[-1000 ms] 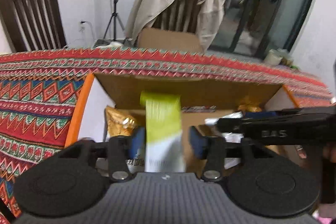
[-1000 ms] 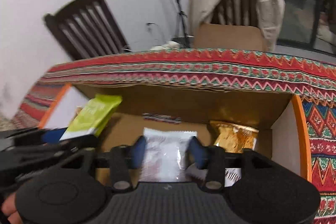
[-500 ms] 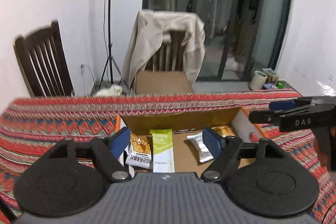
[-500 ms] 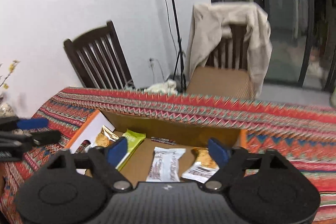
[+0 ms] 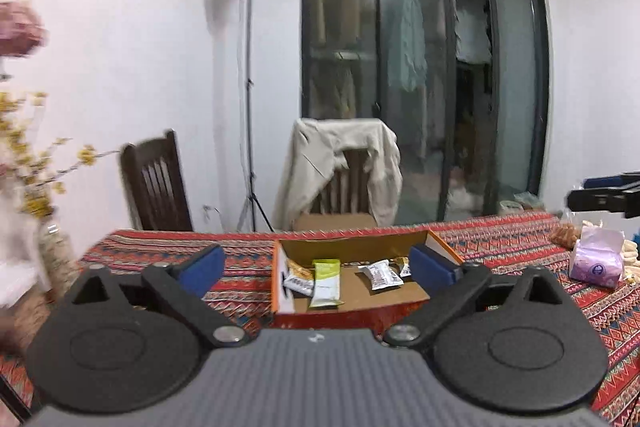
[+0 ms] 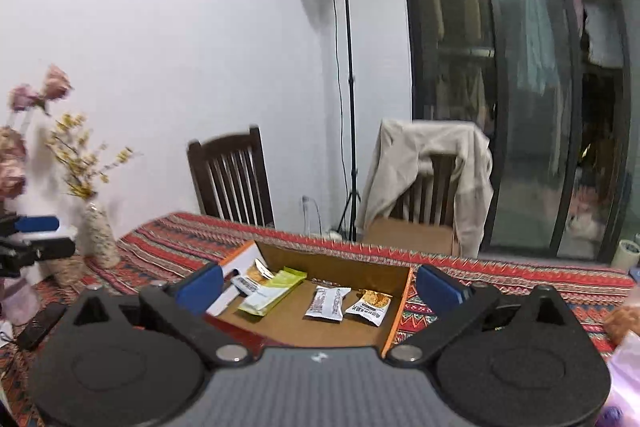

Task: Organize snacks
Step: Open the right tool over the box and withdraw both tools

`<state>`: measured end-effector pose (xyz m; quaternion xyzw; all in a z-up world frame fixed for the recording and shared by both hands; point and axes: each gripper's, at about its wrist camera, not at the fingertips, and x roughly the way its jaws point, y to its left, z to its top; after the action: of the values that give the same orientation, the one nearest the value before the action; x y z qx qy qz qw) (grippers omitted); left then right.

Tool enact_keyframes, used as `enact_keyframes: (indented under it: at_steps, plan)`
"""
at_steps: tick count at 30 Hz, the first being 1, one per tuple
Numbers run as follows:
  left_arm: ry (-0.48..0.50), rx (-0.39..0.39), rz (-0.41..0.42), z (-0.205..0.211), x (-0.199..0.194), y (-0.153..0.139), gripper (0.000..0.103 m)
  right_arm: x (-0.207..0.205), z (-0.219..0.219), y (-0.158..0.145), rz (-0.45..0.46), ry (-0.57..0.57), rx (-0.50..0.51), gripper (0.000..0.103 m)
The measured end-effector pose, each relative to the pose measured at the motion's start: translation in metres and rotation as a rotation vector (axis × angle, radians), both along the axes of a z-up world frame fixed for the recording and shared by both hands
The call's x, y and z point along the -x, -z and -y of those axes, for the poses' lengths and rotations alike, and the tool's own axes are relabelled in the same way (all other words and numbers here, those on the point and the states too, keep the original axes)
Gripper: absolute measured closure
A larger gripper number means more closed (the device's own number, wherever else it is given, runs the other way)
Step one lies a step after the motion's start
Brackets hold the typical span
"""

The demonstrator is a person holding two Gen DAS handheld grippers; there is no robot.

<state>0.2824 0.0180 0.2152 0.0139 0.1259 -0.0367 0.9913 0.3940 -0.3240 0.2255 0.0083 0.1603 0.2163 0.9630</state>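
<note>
Across the red patterned tablecloth [image 5: 500,239], you are holding both grippers [image 5: 316,265] [image 6: 320,283] wide apart and empty above the shallow cardboard box [image 6: 340,269], where the light, crinkly, slippery green foil snack packet [image 6: 274,290] is lying; pinching its flat middle looks best.

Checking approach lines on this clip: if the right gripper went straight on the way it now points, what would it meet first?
Likely nothing nearby. The open right gripper looks level and raised above the cardboard box, aimed over the table toward the jacket-draped chair. Depth is unclear; with any downward tilt, the box comes first.
</note>
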Motion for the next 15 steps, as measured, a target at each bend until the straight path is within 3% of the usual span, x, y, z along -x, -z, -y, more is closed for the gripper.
enact_keyframes:
  at_steps: [3, 8, 12, 15]
  plan:
    - [-0.011, -0.009, 0.031, 0.006, 0.046, 0.019, 0.0, 0.056, 0.007, 0.009, 0.06, 0.005, -0.001, 0.0]
    - [-0.032, 0.0, -0.012, 0.015, 0.095, 0.061, 0.0, 0.135, 0.009, 0.047, 0.124, 0.048, 0.041, 0.0]
    - [-0.035, 0.0, -0.095, 0.016, 0.12, 0.106, 0.0, 0.177, 0.001, 0.095, 0.11, 0.097, 0.057, 0.0]
    - [-0.066, -0.017, -0.186, 0.017, 0.128, 0.137, 0.0, 0.199, -0.004, 0.138, 0.023, 0.094, 0.014, 0.0]
